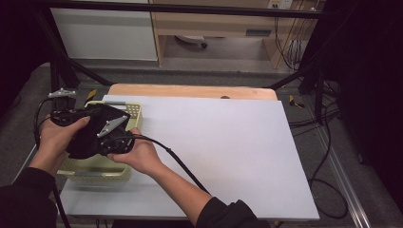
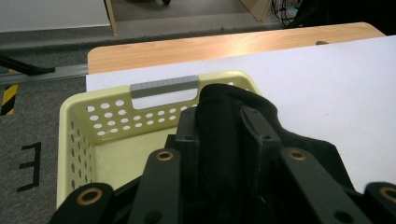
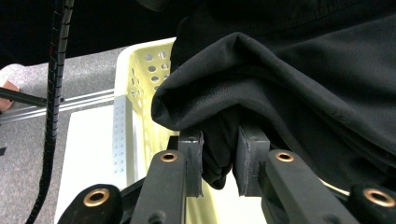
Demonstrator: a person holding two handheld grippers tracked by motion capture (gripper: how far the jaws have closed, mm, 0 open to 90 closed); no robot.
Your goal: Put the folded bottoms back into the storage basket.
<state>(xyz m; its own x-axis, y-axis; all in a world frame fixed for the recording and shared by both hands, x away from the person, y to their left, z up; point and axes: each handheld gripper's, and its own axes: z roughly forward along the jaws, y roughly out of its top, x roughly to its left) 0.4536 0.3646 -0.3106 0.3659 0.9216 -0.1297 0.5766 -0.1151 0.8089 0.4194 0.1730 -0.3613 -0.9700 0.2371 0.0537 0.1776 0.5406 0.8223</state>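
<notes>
left claw [image 2: 224, 135] and right claw [image 3: 218, 158] clamped on black cloth [image 3: 289, 79], over basket [image 2: 107, 109]

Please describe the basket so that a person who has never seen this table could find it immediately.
Look at the white table, then at its near left corner. There stands the basket, beneath both hands and the black cloth that the tongs hold over it. It is pale yellow plastic with rows of round holes and a grey handle.

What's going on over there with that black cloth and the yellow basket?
A person holds a hand-held gripper in each hand. Both the left hand-held gripper and the right hand-held gripper are clamped on a bunched black cloth, held over a pale yellow basket at the left edge of the white table.
</notes>
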